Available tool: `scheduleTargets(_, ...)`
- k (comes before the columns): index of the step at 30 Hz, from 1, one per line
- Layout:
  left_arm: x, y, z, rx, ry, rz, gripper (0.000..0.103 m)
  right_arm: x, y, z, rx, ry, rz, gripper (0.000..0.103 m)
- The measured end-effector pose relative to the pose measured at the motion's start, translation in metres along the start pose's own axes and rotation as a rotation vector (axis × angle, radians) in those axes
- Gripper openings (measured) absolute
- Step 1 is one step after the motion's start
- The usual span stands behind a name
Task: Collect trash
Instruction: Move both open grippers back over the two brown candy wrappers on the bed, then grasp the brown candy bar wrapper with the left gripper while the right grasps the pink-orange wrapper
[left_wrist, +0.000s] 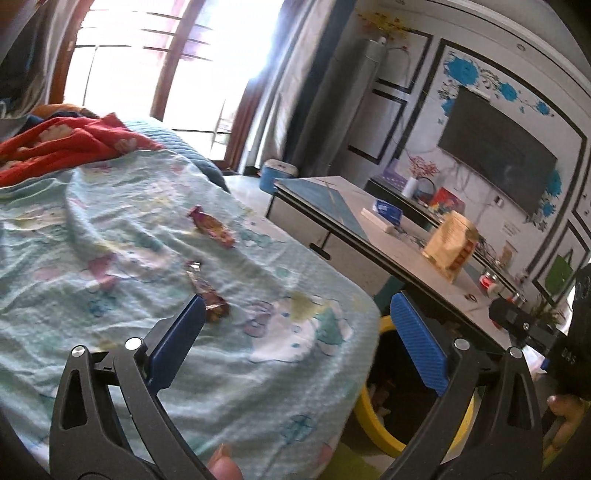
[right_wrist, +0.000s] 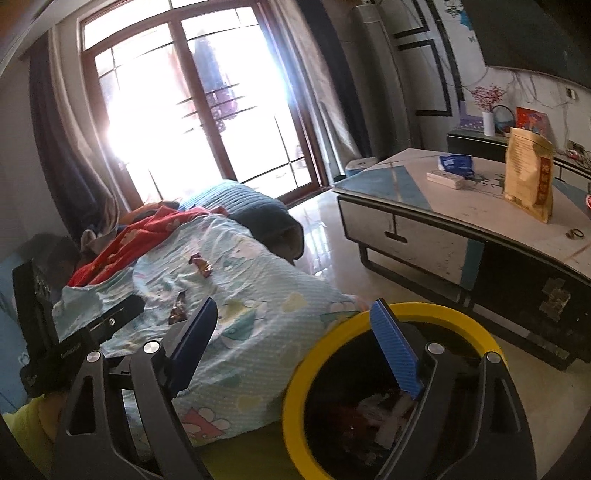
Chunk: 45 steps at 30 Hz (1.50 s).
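Two crumpled candy wrappers lie on the light-blue cartoon bedsheet (left_wrist: 110, 236). The farther wrapper (left_wrist: 211, 225) (right_wrist: 201, 266) is pink and gold. The nearer wrapper (left_wrist: 208, 297) (right_wrist: 178, 308) sits just beyond the left fingertip of my left gripper (left_wrist: 297, 301), which is open and holds nothing. My right gripper (right_wrist: 295, 306) is also open and holds nothing. Its right finger hangs over the yellow-rimmed bin (right_wrist: 295, 387) (left_wrist: 365, 413), which holds dark crumpled trash (right_wrist: 384, 417).
A red patterned blanket (left_wrist: 66, 140) and a blue pillow (right_wrist: 236, 203) lie further along the bed. To the right, a low coffee table (right_wrist: 436, 206) carries a gold snack bag (right_wrist: 528, 177), a tissue pack and a white box. Glossy floor lies between bed and table.
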<state>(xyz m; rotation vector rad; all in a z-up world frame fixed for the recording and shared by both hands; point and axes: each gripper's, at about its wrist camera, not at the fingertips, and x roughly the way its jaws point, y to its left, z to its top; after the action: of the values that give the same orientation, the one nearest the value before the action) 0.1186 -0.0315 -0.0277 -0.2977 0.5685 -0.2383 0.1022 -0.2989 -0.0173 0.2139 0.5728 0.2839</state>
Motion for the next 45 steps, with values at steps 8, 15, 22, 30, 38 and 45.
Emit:
scheduleTargets(8, 0.001, 0.034, 0.004, -0.060, 0.004, 0.072, 0.092, 0.030, 0.029, 0.009, -0.040, 0.035, 0.059, 0.082)
scheduleTargets(15, 0.007, 0.063, 0.004, -0.118, 0.034, 0.109, 0.092, 0.074, 0.054, 0.018, -0.060, 0.103, 0.115, 0.082)
scheduleTargets(22, 0.022, 0.074, -0.001, -0.168, 0.095, 0.070, 0.067, 0.126, 0.080, 0.037, -0.112, 0.167, 0.162, 0.080)
scheduleTargets(30, 0.045, 0.071, -0.005, -0.192, 0.166, 0.016, 0.039, 0.190, 0.100, 0.051, -0.158, 0.273, 0.195, 0.060)
scheduleTargets(38, 0.069, 0.069, -0.007, -0.205, 0.225, 0.028, 0.034, 0.242, 0.112, 0.052, -0.167, 0.366, 0.216, 0.051)
scheduleTargets(45, 0.075, 0.071, -0.007, -0.208, 0.241, 0.038, 0.028, 0.283, 0.122, 0.051, -0.142, 0.429, 0.214, 0.045)
